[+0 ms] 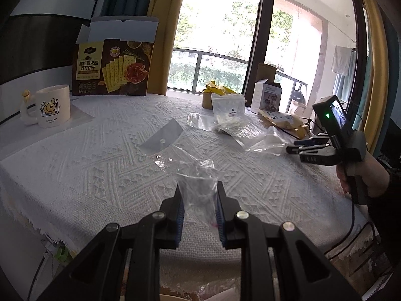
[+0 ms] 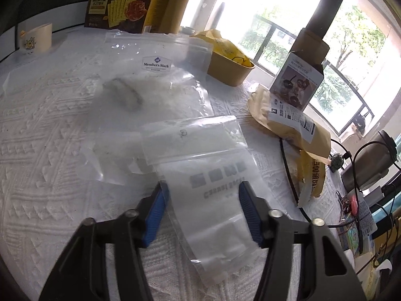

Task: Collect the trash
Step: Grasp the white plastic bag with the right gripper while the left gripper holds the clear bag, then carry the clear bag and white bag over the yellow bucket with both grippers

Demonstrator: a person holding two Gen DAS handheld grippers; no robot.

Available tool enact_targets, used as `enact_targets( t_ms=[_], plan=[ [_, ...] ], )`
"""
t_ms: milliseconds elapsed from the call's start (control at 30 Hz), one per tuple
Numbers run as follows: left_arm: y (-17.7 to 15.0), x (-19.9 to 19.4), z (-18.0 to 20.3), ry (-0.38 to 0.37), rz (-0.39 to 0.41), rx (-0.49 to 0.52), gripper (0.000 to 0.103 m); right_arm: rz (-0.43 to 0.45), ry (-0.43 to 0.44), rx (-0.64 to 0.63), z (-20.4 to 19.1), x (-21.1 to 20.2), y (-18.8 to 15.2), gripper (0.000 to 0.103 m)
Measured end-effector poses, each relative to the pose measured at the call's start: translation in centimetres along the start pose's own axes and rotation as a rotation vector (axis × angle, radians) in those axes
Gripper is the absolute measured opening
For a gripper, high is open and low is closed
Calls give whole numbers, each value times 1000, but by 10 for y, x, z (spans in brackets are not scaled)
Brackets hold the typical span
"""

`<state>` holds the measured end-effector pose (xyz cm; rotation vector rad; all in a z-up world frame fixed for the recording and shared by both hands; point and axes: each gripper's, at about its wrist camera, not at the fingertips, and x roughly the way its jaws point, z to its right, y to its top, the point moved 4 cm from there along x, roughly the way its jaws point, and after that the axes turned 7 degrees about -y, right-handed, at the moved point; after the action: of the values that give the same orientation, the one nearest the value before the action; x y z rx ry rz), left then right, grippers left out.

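My left gripper is shut on a crumpled clear plastic wrapper and holds it above the white tablecloth. My right gripper is open, its blue pads on either side of a frosted zip bag with grey print lying on the cloth. It also shows in the left wrist view, at the edge of that frosted bag. A clear Member's Mark bag lies just beyond. A grey flat wrapper and a small clear bag lie mid-table.
A cracker box and a rabbit mug stand at the back left. A brown paper tub with yellow wrappers, a small white carton and a yellow mailer bag sit at the right. Cables and clutter lie beyond the table's right edge.
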<state>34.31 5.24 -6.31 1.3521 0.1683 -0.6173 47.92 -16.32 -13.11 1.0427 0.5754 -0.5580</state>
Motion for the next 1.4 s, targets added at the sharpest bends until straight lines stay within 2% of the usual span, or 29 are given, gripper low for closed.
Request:
enact_targets(
  t_ms=[33, 167, 267, 767, 1133, 1400],
  plan=[
    [0, -1, 1, -1, 0, 0, 21, -3, -2, 4, 0, 0, 0, 15],
    [0, -7, 6, -1, 8, 3, 21, 28, 4, 11, 2, -6, 0, 5],
    [0, -14, 9, 2, 20, 6, 21, 68, -6, 11, 4, -17, -2, 1],
    [5, -58, 31, 15, 59, 17, 21, 252, -16, 45, 18, -105, -15, 0],
    [1, -104, 51, 18, 96, 21, 21, 355, 17, 70, 21, -180, -28, 0],
    [-13, -130, 62, 19, 92, 21, 21, 426, 70, 132, 20, -229, -43, 0]
  ],
)
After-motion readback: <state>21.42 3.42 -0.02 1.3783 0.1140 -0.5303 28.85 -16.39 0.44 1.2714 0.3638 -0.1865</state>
